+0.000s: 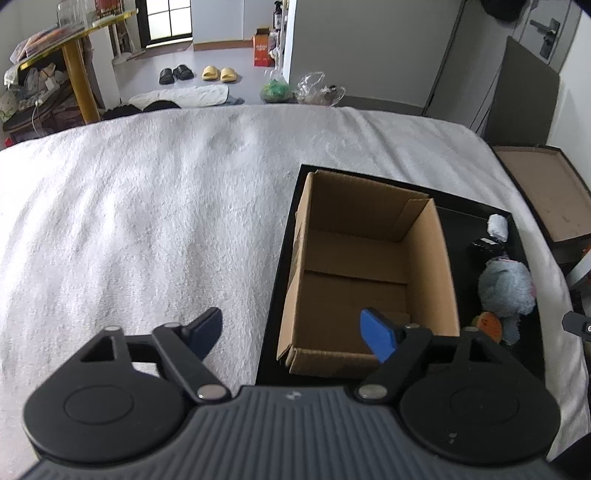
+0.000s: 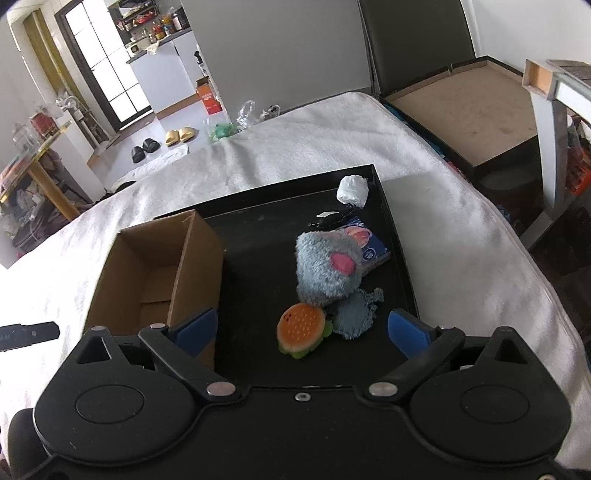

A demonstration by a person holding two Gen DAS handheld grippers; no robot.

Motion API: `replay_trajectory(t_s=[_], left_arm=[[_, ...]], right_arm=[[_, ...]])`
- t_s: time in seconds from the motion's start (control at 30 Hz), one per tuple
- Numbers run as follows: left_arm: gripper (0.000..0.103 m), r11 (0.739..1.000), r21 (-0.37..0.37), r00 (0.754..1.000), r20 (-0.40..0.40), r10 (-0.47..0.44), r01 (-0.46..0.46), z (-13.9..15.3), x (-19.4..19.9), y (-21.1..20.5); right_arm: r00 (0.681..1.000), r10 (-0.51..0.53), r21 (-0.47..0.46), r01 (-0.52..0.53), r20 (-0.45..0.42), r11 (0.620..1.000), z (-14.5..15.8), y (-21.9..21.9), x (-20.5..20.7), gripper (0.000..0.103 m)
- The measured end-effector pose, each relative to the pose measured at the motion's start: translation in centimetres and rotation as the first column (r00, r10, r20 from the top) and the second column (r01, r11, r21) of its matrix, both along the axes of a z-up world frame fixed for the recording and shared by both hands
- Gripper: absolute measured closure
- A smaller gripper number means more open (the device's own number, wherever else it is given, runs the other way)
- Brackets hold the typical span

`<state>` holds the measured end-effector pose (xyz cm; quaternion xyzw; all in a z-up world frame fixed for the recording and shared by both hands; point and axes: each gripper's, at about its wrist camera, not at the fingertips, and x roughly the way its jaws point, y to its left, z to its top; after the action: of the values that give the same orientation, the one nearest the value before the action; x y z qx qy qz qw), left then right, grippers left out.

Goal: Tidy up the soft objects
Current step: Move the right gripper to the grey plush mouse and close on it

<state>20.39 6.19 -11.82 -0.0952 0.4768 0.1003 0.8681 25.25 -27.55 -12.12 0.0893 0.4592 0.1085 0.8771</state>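
1. Right tongs [image 2: 302,330] spread, empty, hovering over tray's [image 2: 400,258] near edge; left tongs [image 1: 291,334] spread too.
2. Just beyond: burger plush [image 2: 301,329], light, squashy; pinch across its middle.
3. Farther: grey plush [image 2: 325,267], cardboard box [image 2: 147,266] at tray's left.

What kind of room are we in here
Most likely a lived-in home, perhaps a studio flat. A bed or table under a white fleecy blanket holds the black tray, slippers lie on the floor, and kitchen shelves stand by the window.
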Motion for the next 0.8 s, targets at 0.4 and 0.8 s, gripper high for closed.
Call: replay_trajectory(t_s=[0.4,0.8], left_arm=[[0.043,0.999,-0.002,0.996,-0.076,0.047,-0.048,-4.4,3.7,0.7],[0.085,0.999,-0.015,0.995,-0.087,0.048,-0.049,-6.3,5.5,0.9]], right_arm=[[0.997,0.005,-0.015,-0.006,-0.078,1.000,-5.2,0.3,5.6,0.004],[0.999,0.004,-0.044,-0.006,-0.050,0.999,-8.6,0.6,8.8,0.005]])
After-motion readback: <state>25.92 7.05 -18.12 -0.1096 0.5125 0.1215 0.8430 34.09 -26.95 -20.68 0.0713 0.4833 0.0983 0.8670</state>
